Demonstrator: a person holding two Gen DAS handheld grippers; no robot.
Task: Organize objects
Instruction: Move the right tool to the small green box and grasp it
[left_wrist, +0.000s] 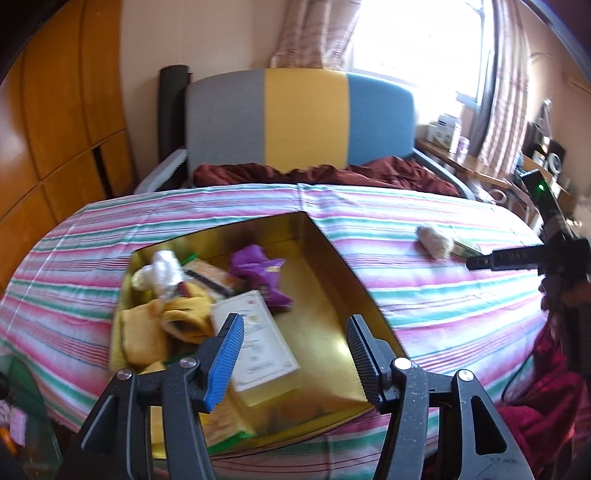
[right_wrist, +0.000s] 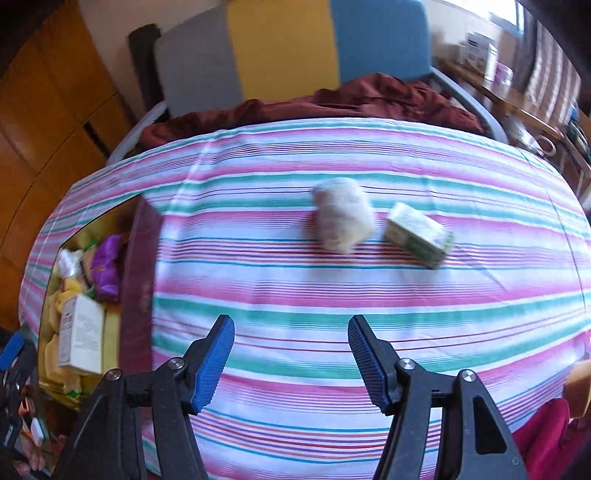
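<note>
Gold box (left_wrist: 332, 258) mostly filled; fluffy roll (right_wrist: 341, 216) and green packet (right_wrist: 419, 232) remain mid-frame; left gripper (left_wrist: 295, 354) and right gripper (right_wrist: 291, 354) gape empty.

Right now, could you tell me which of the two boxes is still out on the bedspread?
The small green box, lying beside the fluffy white bundle; the white box is already inside the gold tin.

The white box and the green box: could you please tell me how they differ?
The white box lies inside the gold tin among other items; the green box lies loose on the striped sheet. The white box is plain and pale with small print; the green box is patterned green. Both are rectangular cartons, ungripped.
</note>
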